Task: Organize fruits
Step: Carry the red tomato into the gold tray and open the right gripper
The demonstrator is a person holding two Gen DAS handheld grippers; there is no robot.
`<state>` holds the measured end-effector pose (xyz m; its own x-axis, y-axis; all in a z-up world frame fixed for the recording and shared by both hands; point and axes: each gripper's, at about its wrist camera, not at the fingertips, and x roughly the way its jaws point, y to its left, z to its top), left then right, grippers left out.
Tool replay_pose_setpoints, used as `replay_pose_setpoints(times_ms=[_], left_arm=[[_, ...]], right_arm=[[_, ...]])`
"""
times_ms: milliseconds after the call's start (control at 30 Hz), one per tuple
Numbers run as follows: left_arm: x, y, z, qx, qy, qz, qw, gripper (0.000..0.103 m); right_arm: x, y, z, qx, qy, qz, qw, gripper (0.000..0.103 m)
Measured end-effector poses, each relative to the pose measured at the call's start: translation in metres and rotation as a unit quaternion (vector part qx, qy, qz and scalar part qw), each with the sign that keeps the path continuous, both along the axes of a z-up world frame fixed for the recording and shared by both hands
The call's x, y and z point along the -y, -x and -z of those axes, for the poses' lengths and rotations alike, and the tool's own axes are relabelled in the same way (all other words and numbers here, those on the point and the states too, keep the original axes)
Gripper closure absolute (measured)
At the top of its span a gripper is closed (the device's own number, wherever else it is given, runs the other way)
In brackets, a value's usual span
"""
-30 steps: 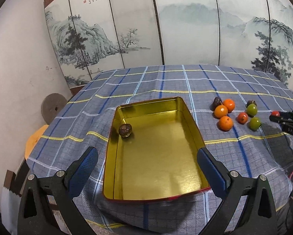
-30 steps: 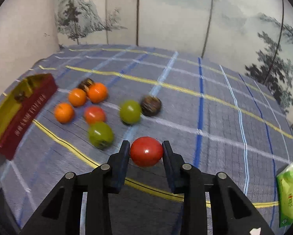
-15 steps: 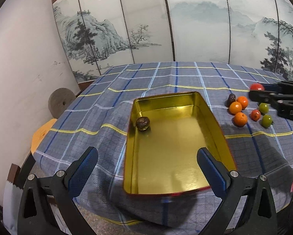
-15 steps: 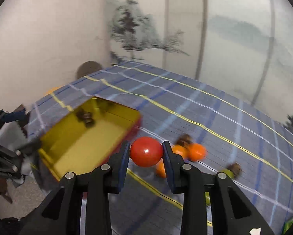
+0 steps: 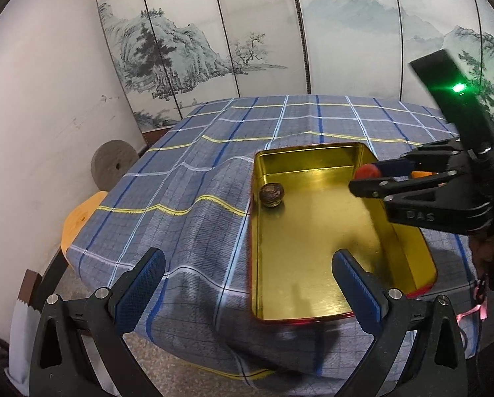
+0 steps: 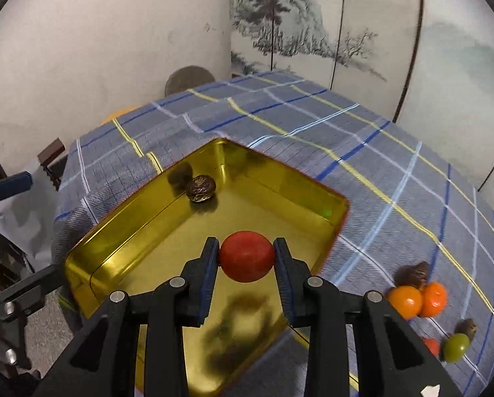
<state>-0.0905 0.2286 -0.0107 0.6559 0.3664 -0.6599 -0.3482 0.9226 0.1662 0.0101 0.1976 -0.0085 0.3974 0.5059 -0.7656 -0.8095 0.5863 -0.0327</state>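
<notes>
My right gripper [image 6: 247, 258] is clamping the red fruit [image 6: 246, 256] above the gold tin [image 6: 114, 241]. My left gripper [image 5: 247, 281] is hanging wide apart, empty. Only the right wrist view is showing the remaining fruits [image 6: 417, 297] lying beside the tin.

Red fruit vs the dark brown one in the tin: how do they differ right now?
The red fruit is smooth and bright; the dark brown fruit is wrinkled and dull. The red fruit is clamped between the right gripper fingers above the gold tin; the brown one lies loose on the tin floor near a corner. The red one looks larger, though it is nearer the camera. Both are roundish, and both are within the tin's outline.
</notes>
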Motion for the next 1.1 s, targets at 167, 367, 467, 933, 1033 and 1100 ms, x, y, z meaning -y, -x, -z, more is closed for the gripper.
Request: replay_pose_setpoints(times_ms=[167,367,467,933,1033,1100], left_arm=[[-0.007,0.0,0.004,-0.003,-0.001,-0.002,1.0,0.003],[-0.014,-0.004,0.008,-0.009,-0.003,-0.002,1.0,0.003],[-0.017,-0.005,0.01,-0.011,-0.002,-0.002,0.9999,0.002],[-0.026,-0.008,0.017,-0.019,0.0,-0.007,0.9998,0.003],[-0.027,-0.008,0.019,-0.022,0.0,-0.008,0.9997,0.003],[-0.028,-0.008,0.02,-0.023,-0.001,-0.01,0.9997,0.003]], right_arm=[[-0.016,-0.007,0.013,-0.006,0.016,-0.001,1.0,0.073],[-0.028,-0.017,0.02,-0.011,0.029,0.004,1.0,0.073],[-0.034,-0.022,0.023,-0.013,0.033,0.008,0.999,0.072],[-0.058,-0.034,0.021,-0.004,0.031,0.017,0.999,0.071],[-0.058,-0.033,0.017,-0.001,0.022,0.019,1.0,0.071],[-0.057,-0.032,0.014,0.001,0.015,0.021,1.0,0.071]])
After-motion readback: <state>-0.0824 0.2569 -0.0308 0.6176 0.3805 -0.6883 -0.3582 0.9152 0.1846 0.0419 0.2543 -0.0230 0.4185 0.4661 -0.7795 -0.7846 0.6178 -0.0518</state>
